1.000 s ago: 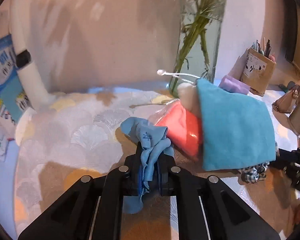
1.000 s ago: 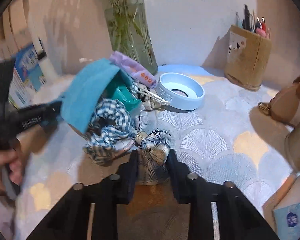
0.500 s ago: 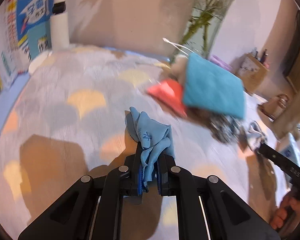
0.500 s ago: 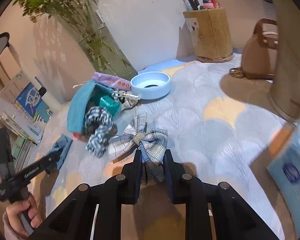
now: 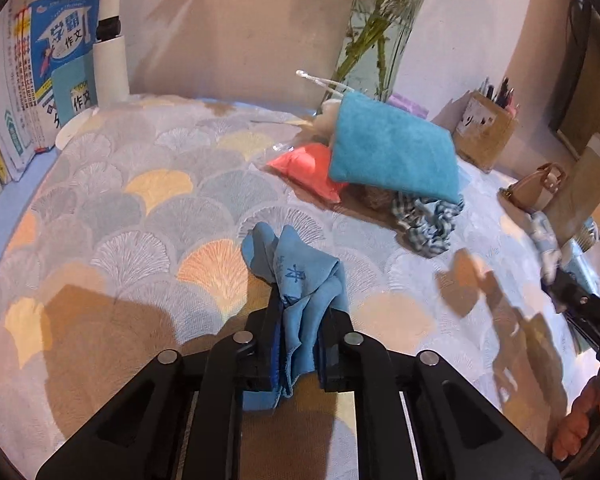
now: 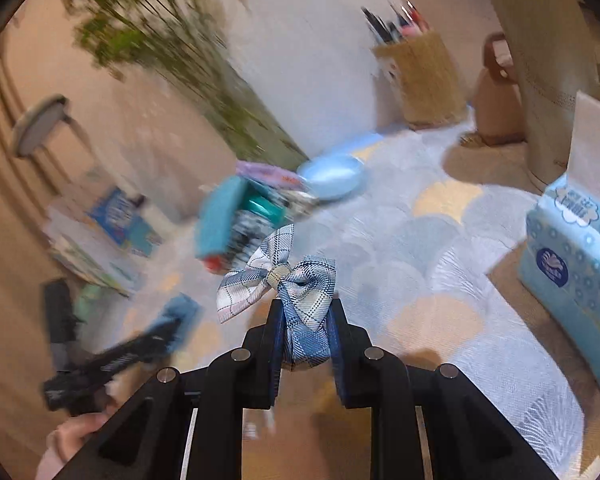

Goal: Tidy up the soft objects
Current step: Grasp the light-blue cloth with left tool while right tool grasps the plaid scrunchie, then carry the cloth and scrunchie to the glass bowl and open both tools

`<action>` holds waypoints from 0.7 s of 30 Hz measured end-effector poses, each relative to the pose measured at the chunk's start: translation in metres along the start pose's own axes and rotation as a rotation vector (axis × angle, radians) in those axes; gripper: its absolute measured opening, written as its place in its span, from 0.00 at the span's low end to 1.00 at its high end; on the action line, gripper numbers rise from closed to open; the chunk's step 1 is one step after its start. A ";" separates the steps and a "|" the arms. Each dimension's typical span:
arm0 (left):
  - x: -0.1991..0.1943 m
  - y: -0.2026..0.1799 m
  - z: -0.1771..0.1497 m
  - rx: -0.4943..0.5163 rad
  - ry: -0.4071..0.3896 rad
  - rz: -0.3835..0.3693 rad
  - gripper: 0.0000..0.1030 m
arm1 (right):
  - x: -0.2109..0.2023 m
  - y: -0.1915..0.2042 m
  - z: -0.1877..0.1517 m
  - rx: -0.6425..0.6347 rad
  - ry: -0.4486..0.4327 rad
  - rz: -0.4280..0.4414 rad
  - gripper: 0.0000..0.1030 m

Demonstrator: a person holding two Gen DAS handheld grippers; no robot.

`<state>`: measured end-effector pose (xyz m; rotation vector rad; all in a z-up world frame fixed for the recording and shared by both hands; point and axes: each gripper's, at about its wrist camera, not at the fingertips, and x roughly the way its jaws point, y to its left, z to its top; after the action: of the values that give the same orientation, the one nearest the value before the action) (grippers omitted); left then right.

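1. My left claw is clamped on the blue cloth; my right claw pinches the plaid bow.
2. The pile under the teal pouch lies ahead, between both claws.
3. Judgement: carry both low and keep the grips firm, so neither slips.
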<state>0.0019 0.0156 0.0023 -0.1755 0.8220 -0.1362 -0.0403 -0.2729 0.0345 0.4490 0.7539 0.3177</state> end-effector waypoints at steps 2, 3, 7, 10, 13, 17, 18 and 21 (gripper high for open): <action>-0.010 0.004 -0.001 -0.022 -0.049 0.002 0.09 | -0.013 0.001 -0.002 -0.011 -0.061 0.074 0.20; -0.016 0.007 -0.002 -0.036 -0.077 0.005 0.09 | -0.017 0.002 -0.002 -0.016 -0.084 0.097 0.20; -0.028 0.019 -0.005 -0.092 -0.145 -0.001 0.09 | -0.021 0.003 -0.003 -0.011 -0.106 0.116 0.20; -0.029 0.022 -0.004 -0.113 -0.149 0.002 0.09 | -0.020 0.004 -0.004 -0.012 -0.113 0.132 0.20; -0.027 0.022 -0.003 -0.119 -0.138 0.034 0.09 | -0.022 0.006 -0.005 -0.032 -0.125 0.155 0.20; -0.030 0.020 -0.004 -0.114 -0.157 0.060 0.09 | -0.023 0.006 -0.006 -0.043 -0.136 0.148 0.20; -0.032 0.018 -0.004 -0.108 -0.171 0.074 0.09 | -0.025 0.006 -0.006 -0.042 -0.144 0.145 0.20; -0.042 0.010 -0.002 -0.142 -0.179 0.055 0.09 | -0.030 0.006 -0.006 -0.019 -0.158 0.145 0.20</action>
<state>-0.0276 0.0329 0.0293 -0.2941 0.6569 -0.0102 -0.0659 -0.2791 0.0509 0.5056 0.5653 0.4195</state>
